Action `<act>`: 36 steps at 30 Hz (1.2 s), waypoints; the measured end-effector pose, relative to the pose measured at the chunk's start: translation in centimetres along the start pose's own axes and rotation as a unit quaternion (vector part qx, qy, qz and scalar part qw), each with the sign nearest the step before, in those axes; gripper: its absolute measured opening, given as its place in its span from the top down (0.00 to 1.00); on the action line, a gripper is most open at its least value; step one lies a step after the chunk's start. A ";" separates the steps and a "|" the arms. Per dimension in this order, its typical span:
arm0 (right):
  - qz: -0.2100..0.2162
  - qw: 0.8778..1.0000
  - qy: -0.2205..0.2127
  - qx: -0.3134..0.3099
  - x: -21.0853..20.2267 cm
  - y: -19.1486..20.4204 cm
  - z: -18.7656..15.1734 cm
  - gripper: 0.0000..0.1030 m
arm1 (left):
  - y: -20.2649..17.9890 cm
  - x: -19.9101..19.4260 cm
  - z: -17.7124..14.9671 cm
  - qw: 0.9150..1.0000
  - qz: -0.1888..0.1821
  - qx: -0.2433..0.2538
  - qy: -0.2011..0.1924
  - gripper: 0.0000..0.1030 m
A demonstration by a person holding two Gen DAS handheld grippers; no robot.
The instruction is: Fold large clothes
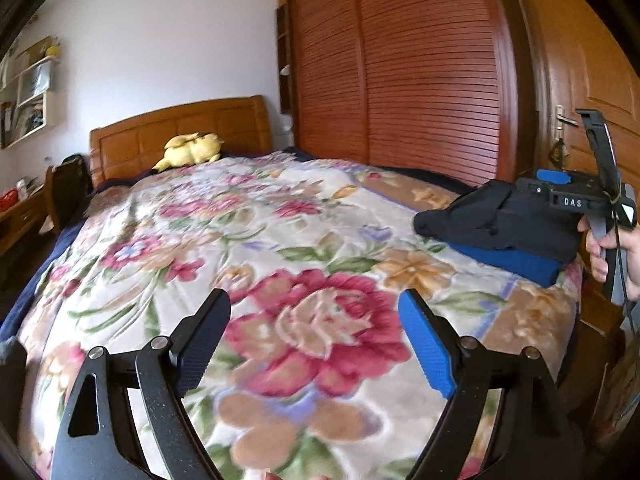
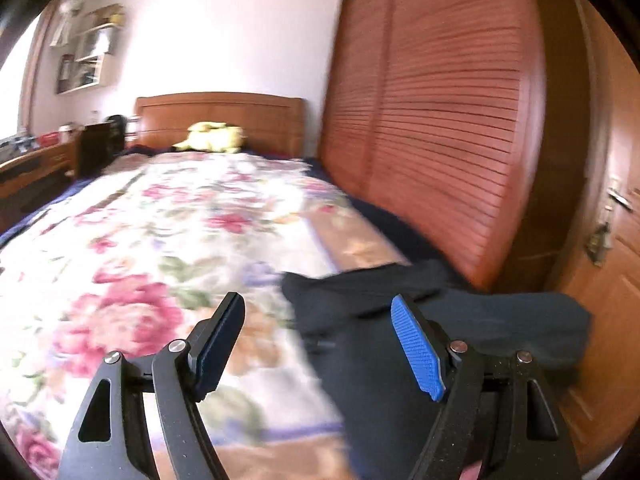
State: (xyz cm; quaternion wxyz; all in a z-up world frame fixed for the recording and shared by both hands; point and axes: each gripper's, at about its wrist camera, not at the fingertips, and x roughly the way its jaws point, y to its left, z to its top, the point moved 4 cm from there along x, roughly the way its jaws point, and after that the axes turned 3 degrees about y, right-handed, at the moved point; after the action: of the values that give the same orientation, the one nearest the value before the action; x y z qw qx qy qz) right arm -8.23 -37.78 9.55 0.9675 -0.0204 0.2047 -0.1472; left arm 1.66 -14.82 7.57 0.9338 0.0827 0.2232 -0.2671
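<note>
Black folded garment [image 1: 496, 220] lies on a blue folded one [image 1: 516, 262], right edge of the floral blanket [image 1: 280, 240]. Left gripper [image 1: 316, 344] tilted down over blanket, jaws spread, empty. Right gripper [image 2: 320, 344] spread, empty, over the black garment; hand [image 1: 612, 256] on its handle.

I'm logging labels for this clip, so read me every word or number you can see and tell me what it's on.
"DAS": white letters on the body of the right claw, seen from the left wrist view.
Shelf items on the wall: too small and blurred to read.
Nothing else carries readable text; the right wrist view shows none.
</note>
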 end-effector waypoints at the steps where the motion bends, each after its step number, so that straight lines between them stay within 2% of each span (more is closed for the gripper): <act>1: 0.018 1.000 0.002 -0.001 0.2 1.5 -0.1 0.25 | 0.8 0.0 -0.5 1.000 0.010 -0.005 0.003 0.16; 5: 0.077 0.997 0.019 0.002 1.3 6.3 -1.3 0.19 | 3.5 0.3 -2.4 0.999 0.049 -0.019 0.014 0.16; 10: 0.119 0.992 0.043 0.013 3.7 11.1 -2.6 0.19 | 6.6 1.0 -4.5 0.995 0.088 -0.039 0.022 0.16; 16: 0.159 0.986 0.031 0.029 5.3 14.8 -1.5 0.19 | 10.1 1.0 -5.1 0.989 0.135 -0.059 0.003 0.16; 18: 0.162 0.986 0.017 0.034 4.9 15.5 -1.1 0.19 | 11.2 0.9 -5.1 0.987 0.145 -0.065 -0.009 0.16; 20: 0.160 0.986 0.006 0.037 7.1 16.7 -2.3 0.19 | 12.3 0.7 -5.1 0.984 0.163 -0.071 -0.022 0.16; 22: 0.162 0.986 -0.006 0.035 6.8 17.2 -2.2 0.19 | 13.5 0.7 -5.3 0.979 0.182 -0.081 -0.036 0.16; 24: 0.161 0.986 -0.015 0.031 5.7 18.0 -3.5 0.19 | 14.3 0.6 -5.6 0.977 0.185 -0.094 -0.042 0.16; 29: 0.152 0.988 -0.033 0.014 7.2 18.7 -5.3 0.19 | 15.6 1.5 -6.8 0.972 0.204 -0.108 -0.042 0.16; 36: 0.168 0.985 -0.029 0.009 9.0 19.1 -6.6 0.19 | 15.7 2.0 -8.3 0.970 0.213 -0.109 -0.033 0.16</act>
State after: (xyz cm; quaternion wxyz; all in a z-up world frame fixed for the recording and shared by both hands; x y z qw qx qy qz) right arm 2.26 -22.00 -1.90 0.9840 0.0186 0.1762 0.0164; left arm 8.49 -0.23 -0.21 0.9795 0.0173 0.1970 -0.0390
